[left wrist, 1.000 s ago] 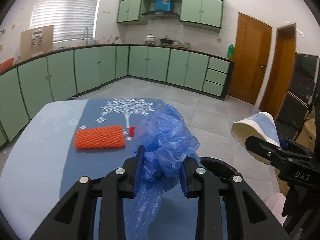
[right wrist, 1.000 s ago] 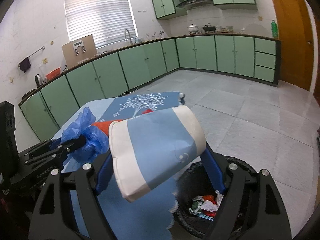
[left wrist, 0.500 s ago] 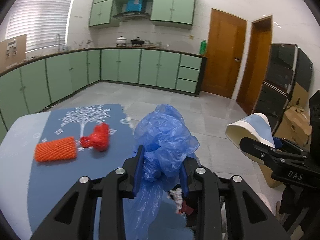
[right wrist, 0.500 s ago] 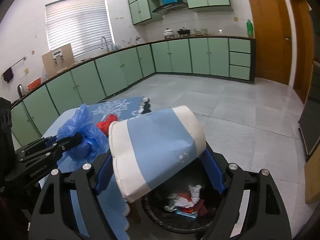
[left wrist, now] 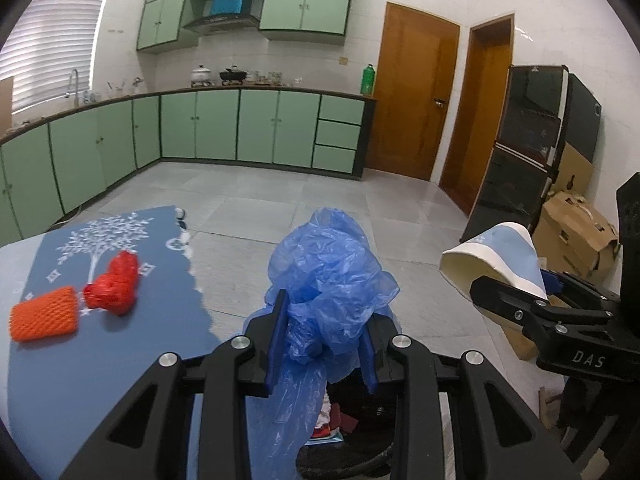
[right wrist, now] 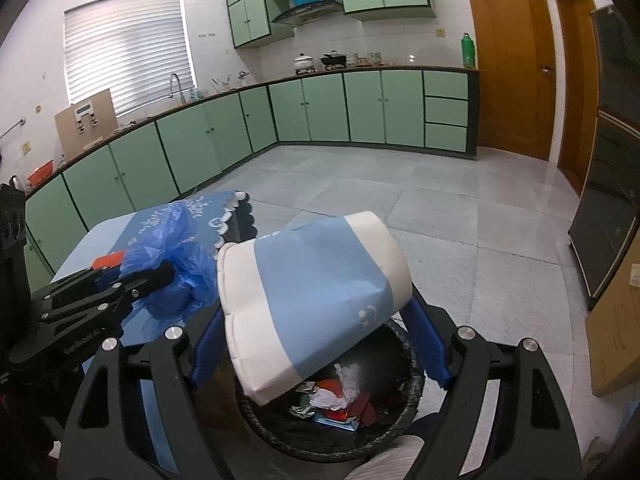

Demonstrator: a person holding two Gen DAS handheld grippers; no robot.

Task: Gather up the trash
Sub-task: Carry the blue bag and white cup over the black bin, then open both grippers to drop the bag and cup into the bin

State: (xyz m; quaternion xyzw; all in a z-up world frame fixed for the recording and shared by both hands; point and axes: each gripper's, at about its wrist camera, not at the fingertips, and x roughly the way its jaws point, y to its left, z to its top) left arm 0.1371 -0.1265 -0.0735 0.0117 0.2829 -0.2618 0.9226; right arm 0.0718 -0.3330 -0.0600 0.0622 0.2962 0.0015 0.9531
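Observation:
My left gripper (left wrist: 322, 338) is shut on a crumpled blue plastic bag (left wrist: 330, 276), held above the black trash bin (left wrist: 372, 420). My right gripper (right wrist: 316, 344) is shut on a blue and white paper bag (right wrist: 312, 304), held over the same bin (right wrist: 404, 420), which holds several scraps. The paper bag also shows in the left wrist view (left wrist: 496, 260), and the plastic bag in the right wrist view (right wrist: 172, 264). An orange foam net (left wrist: 44, 318) and a red crumpled piece (left wrist: 116, 284) lie on the blue tablecloth (left wrist: 120, 360).
The table edge runs just left of the bin. Green cabinets (left wrist: 256, 128) line the far walls. Wooden doors (left wrist: 412, 100), a dark fridge (left wrist: 532, 152) and cardboard boxes (left wrist: 576, 236) stand at the right. Grey tile floor lies beyond the bin.
Both grippers have swung right from over the table toward the bin, still holding their bags. The bin now shows below both of them.

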